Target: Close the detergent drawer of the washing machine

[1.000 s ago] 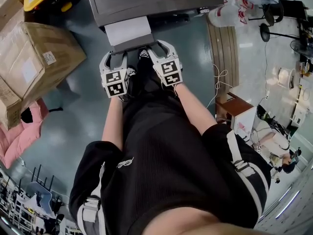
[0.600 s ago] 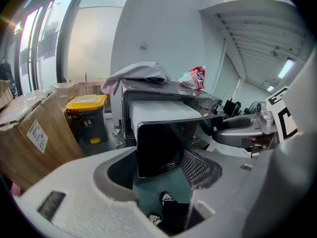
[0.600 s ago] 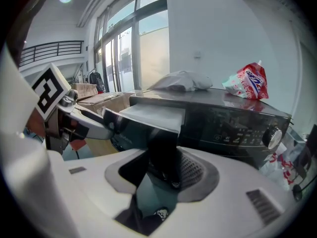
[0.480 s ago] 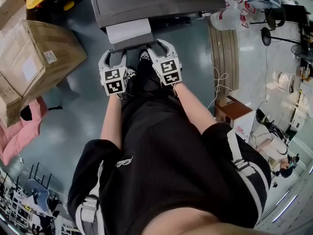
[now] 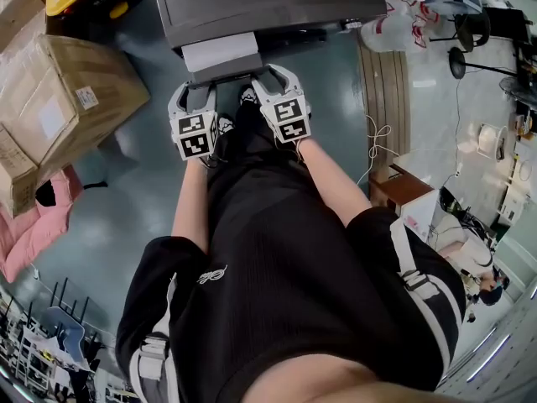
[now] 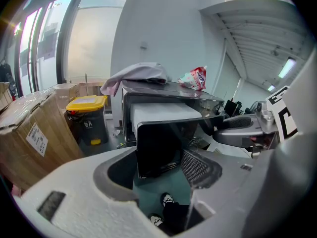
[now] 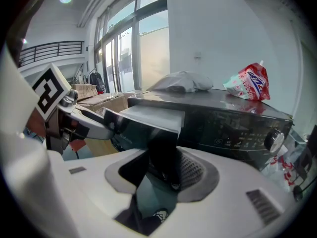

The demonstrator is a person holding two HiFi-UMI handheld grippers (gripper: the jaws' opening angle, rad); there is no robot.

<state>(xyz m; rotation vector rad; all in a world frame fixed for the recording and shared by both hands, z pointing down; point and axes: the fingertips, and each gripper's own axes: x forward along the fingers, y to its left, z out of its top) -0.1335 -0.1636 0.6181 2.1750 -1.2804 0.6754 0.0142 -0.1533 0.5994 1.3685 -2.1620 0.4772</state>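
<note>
The detergent drawer (image 5: 220, 53) is pulled out from the upper left part of the washing machine (image 5: 277, 7). Its white tray is exposed, and its dark front panel (image 5: 228, 75) is turned toward the person who stands before the machine.

The left tool (image 5: 195, 96) is held at the left end of this panel and the right tool (image 5: 273, 85) at the right end, so the two tools are close beside each other. In the left gripper view the jaws of the left tool (image 6: 161, 165) are seen apart and nothing is clamped; the left edge of the panel (image 6: 158, 148) stands between them, ahead of the tips. In the right gripper view the right tool (image 7: 163, 170) is released as well, and the right edge of the panel (image 7: 163, 148) is seen between its jaws. Whether the tips really touch the panel cannot be told.

On top of the machine a light cloth (image 6: 141, 73) and a red and white pouch (image 7: 250, 86) are lying. Left of the machine a large cardboard box (image 5: 71, 99) is standing on the grey floor (image 5: 126, 200), and a bin with a yellow lid (image 6: 86, 118) is seen behind it. The person's shoes (image 6: 167, 200) are visible below the drawer.
</note>
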